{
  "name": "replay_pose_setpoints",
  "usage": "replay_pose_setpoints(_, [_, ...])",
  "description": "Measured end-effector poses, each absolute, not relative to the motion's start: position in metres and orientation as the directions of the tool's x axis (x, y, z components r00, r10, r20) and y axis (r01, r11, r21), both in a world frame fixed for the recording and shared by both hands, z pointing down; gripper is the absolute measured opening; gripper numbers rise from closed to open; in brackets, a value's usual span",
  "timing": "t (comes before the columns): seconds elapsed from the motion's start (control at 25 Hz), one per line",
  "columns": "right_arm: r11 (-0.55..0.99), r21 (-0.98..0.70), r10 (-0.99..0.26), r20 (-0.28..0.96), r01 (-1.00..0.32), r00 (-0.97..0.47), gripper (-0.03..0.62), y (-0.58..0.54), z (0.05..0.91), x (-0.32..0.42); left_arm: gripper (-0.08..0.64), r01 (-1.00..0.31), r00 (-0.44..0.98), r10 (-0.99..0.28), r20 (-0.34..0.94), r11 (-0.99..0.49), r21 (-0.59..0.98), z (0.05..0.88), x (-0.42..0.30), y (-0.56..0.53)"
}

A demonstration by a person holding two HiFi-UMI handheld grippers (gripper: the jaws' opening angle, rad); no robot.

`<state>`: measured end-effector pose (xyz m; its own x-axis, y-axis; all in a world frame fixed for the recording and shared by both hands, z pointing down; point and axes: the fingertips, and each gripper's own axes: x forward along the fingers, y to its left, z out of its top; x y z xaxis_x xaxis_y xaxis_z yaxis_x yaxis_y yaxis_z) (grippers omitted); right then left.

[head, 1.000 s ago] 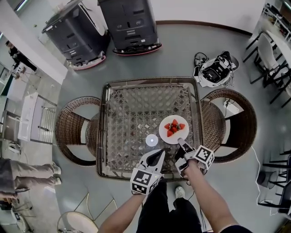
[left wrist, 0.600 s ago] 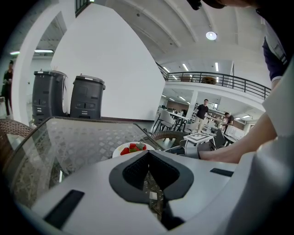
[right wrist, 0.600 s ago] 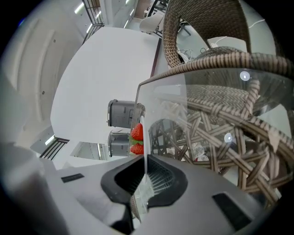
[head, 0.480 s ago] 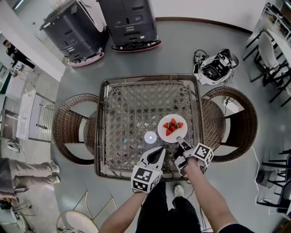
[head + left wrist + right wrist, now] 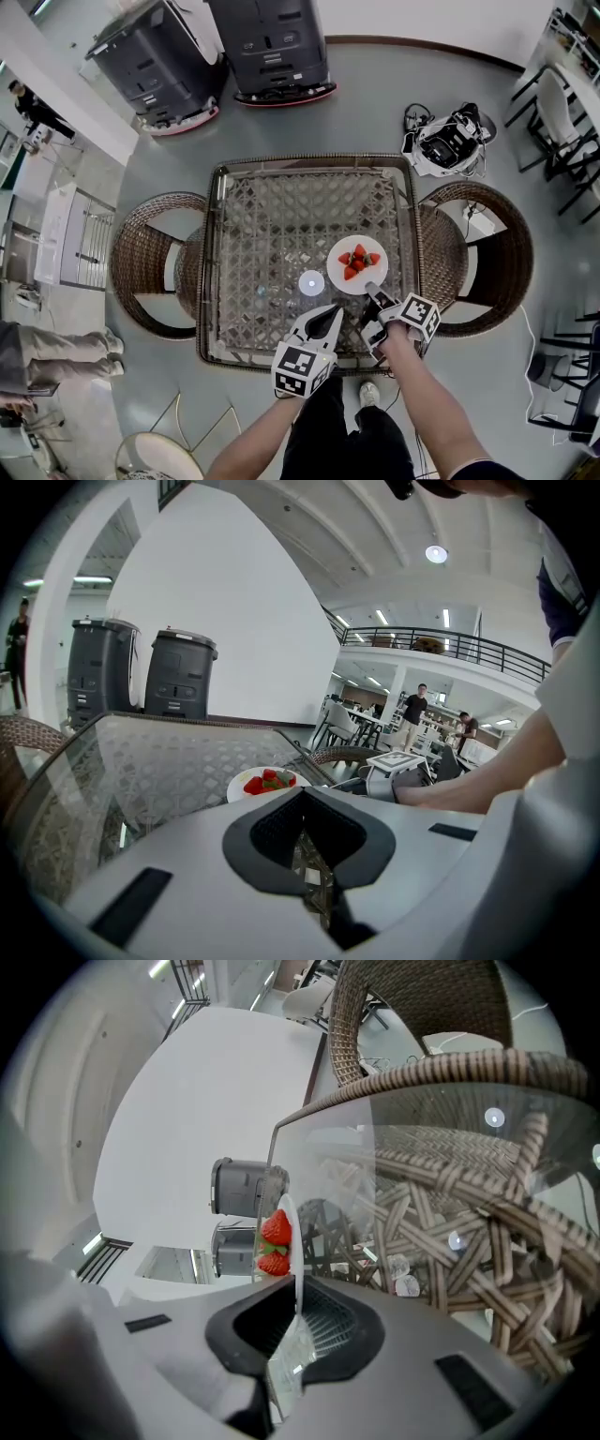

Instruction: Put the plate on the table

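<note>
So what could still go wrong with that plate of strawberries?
The right gripper has its jaws on only the near rim of the round white plate, so the plate might tilt and spill the red strawberries. The glass-topped wicker table looks smooth, so a snagged release could drag the plate toward the near edge.

A glossy grey floor (image 5: 366,108) fills the room under a white wall (image 5: 422,19). In the middle stands a square glass-topped wicker bench (image 5: 272,206), with a round wicker chair (image 5: 141,262) on its left and another wicker chair (image 5: 497,253) on its right. Two dark grey wheeled machines (image 5: 267,47) stand by the wall. A tangle of cables and gear (image 5: 445,141) lies on the floor, near dark-framed chairs (image 5: 553,122). The left gripper view shows a railed mezzanine (image 5: 441,644) and round ceiling lights (image 5: 436,553).
</note>
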<state>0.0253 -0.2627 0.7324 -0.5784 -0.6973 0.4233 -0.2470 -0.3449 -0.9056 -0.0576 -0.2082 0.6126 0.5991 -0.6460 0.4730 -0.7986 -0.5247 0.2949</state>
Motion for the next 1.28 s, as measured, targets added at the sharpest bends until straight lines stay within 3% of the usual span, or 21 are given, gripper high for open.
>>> replay_pose_setpoints(0.68, [-0.446,-0.751,-0.574,0.657,-0.487,-0.488,0.041,-0.261,0.739,0.025,0.006,-0.777,0.627,-0.629,0.46,-0.544,0.317,0.6,-0.055,-0.212])
replay_pose_setpoints(1.28, [-0.334,-0.494,-0.455,0.83,-0.803,-0.322,0.097,-0.266,0.733,0.03,0.006,-0.763,0.645,-0.619,0.449,-0.551,0.337,0.595,-0.062,-0.215])
